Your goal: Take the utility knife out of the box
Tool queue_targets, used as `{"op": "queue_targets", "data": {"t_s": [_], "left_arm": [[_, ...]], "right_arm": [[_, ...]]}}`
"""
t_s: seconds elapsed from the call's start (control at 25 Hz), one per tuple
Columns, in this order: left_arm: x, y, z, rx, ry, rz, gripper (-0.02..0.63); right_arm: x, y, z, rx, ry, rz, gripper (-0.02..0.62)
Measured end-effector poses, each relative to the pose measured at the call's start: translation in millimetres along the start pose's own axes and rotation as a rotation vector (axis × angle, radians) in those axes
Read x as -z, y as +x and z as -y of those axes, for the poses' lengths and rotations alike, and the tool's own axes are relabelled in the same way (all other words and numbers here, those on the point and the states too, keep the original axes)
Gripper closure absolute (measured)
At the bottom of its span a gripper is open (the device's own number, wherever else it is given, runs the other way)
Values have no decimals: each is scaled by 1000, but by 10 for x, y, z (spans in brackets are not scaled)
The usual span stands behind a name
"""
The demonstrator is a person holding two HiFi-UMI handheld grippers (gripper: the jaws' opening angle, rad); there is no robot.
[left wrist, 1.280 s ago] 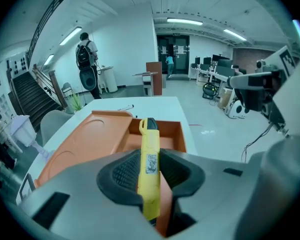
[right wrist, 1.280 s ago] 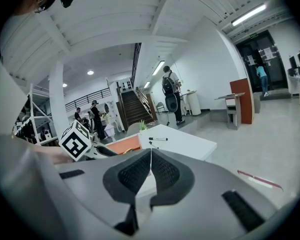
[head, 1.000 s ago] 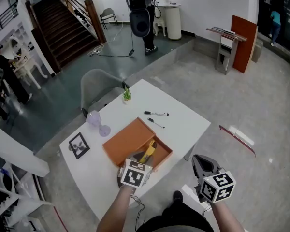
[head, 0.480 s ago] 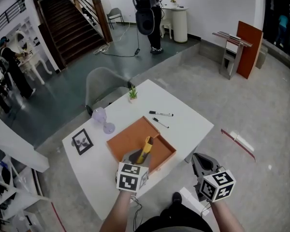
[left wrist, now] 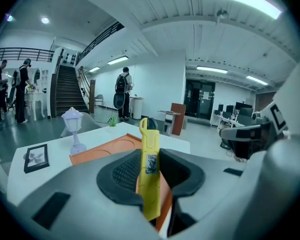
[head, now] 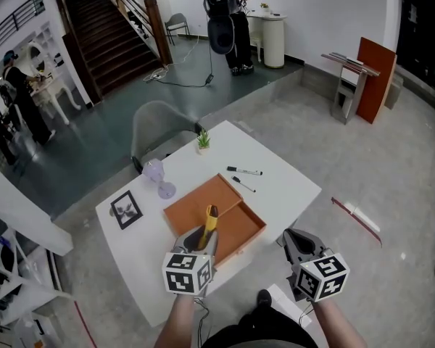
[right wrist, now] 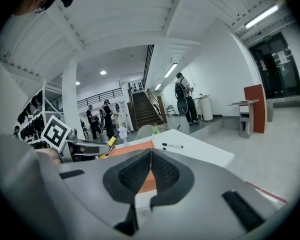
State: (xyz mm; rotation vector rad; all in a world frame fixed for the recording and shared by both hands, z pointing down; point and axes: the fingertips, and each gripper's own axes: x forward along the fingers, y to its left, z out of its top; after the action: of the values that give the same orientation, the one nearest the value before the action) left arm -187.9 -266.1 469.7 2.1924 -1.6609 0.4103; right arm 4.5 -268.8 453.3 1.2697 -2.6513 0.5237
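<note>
1. Head view: the left gripper [head: 203, 239] grips the yellow utility knife [head: 211, 220] by its lower end, so the rest of the handle sticks out past the jaws and angles over the open orange box [head: 235, 232]. The knife looks clear of the box floor, though it hangs within the box's outline, so I judge the removal to be only partly done. The box is shallow and flat-walled, and sits on a smooth white table [head: 286, 191] with 2 markers [head: 244, 171] just beyond it. The right gripper [head: 293, 239] hangs off the table's near corner, well apart from the box, probably just to stay out of the way.

2. Left gripper view: the ribbed black pads [left wrist: 121, 173] close partway on the utility knife [left wrist: 151, 149], which stands nearly upright between them. It is a slim, hard plastic bar with a printed label. Gripping it by the flat sides should stop it twisting. The box [left wrist: 102, 151] lies behind it.

3. Right gripper view: the right gripper [right wrist: 151, 169] has its pads pressed together with nothing between them. The box [right wrist: 135, 148] and the left gripper [right wrist: 82, 152] show off to the left.
</note>
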Motion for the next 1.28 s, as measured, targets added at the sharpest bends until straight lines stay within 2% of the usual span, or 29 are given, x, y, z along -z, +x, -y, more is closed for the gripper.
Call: {"op": "queue_targets", "data": {"t_s": [0.44, 0.84, 1.28], "left_arm": [[58, -359, -256, -76, -102, 88, 489], [112, -599, -363, -118, -136, 156, 489], [119, -730, -408, -134, -152, 174, 489]], "right_arm": [[-9, -9, -144, -16, -19, 6, 594], [-3, -59, -252, -22, -55, 14, 595], [-21, -85, -361, -20, -92, 6, 595]]}}
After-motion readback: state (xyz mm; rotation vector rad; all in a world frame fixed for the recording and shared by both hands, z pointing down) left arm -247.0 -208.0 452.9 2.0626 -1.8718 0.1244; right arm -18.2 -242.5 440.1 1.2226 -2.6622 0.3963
